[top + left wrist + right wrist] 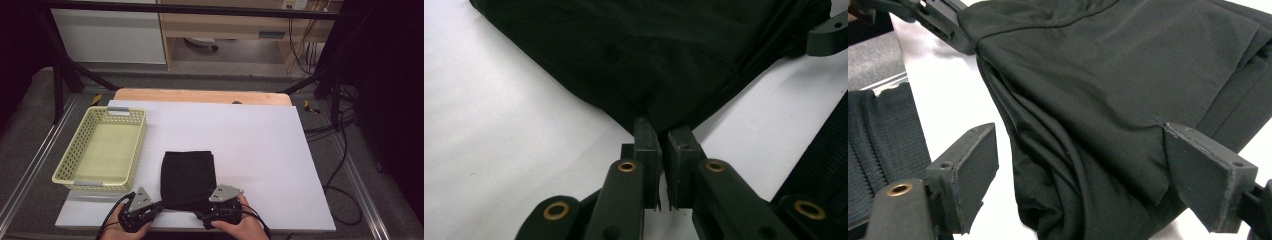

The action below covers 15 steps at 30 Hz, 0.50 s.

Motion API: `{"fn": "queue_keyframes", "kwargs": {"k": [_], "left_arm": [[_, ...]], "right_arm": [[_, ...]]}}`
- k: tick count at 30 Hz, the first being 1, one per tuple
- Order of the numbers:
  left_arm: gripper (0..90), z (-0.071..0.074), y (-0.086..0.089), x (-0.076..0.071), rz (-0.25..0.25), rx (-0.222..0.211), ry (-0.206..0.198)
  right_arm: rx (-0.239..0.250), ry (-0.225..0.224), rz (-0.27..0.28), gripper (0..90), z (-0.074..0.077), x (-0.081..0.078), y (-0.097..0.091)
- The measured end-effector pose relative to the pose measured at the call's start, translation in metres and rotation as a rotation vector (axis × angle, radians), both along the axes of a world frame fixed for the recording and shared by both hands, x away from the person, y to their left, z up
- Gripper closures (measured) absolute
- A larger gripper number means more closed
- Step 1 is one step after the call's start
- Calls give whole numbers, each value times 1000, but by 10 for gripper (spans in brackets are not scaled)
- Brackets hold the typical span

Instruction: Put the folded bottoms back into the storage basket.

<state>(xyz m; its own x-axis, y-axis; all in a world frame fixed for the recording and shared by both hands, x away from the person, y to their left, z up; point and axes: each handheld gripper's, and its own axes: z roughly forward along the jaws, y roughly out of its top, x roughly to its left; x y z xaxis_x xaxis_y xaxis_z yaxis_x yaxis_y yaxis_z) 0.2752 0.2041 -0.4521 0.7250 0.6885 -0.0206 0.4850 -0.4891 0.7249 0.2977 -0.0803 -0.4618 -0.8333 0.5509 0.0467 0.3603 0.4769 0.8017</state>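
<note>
Left tool [663, 150] is clamped on a corner of the black cloth [188, 178]; right tool [1078, 165] is held wide around its bunched edge, pads apart.

The left gripper [663, 150] pinches a corner of the black cloth [649, 55], jaws nearly together. The cloth spreads toward twelve o'clock over the white table [499, 140]

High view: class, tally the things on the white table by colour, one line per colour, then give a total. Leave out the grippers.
Black: 1, the folded cloth
Pale yellow: 1, the basket
Total: 2
</note>
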Motion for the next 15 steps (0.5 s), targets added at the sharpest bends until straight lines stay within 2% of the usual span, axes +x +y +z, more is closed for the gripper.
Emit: {"fn": "queue_keyframes", "kwargs": {"k": [7, 15], "left_arm": [[856, 0, 1, 0, 4, -2, 0], [855, 0, 1, 1, 11, -6, 0]], "right_arm": [[-21, 1, 0, 256, -1, -1, 1], [-33, -15, -9, 380, 0, -3, 0]]}}
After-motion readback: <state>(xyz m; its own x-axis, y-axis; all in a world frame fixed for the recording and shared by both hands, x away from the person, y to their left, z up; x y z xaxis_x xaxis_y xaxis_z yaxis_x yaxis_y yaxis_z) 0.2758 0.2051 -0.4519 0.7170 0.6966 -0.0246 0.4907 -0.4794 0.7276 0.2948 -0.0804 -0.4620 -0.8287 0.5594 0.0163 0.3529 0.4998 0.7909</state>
